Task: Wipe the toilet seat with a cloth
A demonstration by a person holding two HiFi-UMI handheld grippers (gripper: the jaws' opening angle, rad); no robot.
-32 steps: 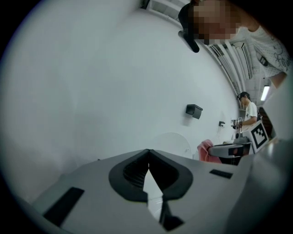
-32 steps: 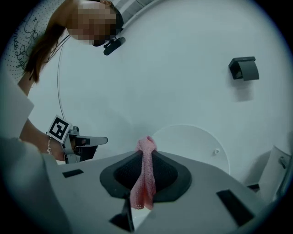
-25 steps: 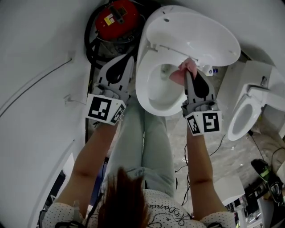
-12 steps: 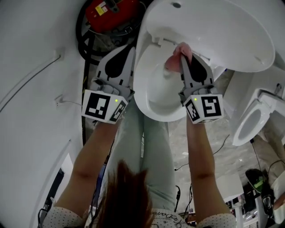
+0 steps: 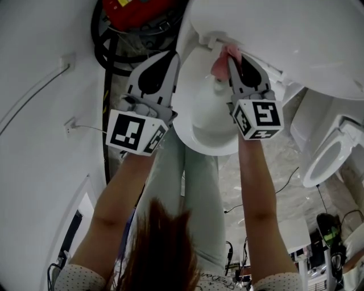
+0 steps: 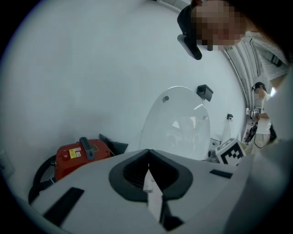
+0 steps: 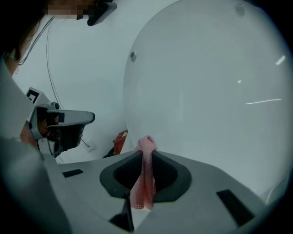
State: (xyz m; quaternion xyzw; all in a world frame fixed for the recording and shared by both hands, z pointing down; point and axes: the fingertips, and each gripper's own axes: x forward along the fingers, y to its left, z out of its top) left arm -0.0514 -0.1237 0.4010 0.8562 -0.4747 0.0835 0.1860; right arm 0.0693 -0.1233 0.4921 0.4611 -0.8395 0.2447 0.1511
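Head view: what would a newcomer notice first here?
The pink cloth pinched in the right tool, up at the back rim of the white toilet under its raised lid. Next, the left tool, shut and empty, beside the bowl, and a red machine at top left.

The person wears a white, dark-dotted short-sleeved top [image 5: 216, 279] and pale green trousers [image 5: 196, 187]. The left gripper [image 5: 169, 57] and right gripper [image 5: 234, 59] are grey, each with a black-and-white marker cube [image 5: 136, 132].
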